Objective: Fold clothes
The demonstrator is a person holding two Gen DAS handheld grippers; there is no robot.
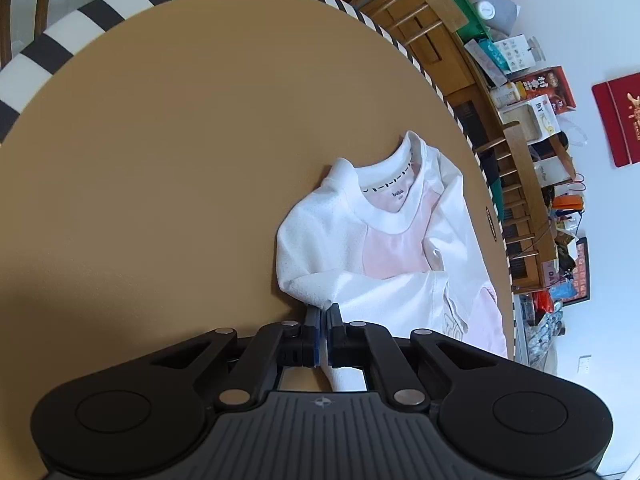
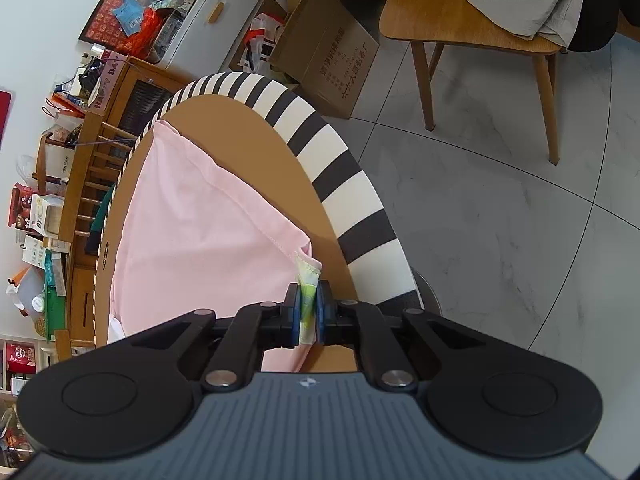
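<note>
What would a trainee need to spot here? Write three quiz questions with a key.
1. True or false: the left gripper is shut on the shirt.
2. What does the right gripper pinch? A) collar B) pink hem corner C) nothing
3. Fill in: the table has a black-and-white ____ rim.

Key: 1 true; 2 B; 3 striped.

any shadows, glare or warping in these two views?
Left wrist: strong fisheye bows the table rim; soft shadow at lower left; shirt sharp, no glare. Right wrist: floor tile lines curve; even light, pink fabric slightly washed out.
</note>
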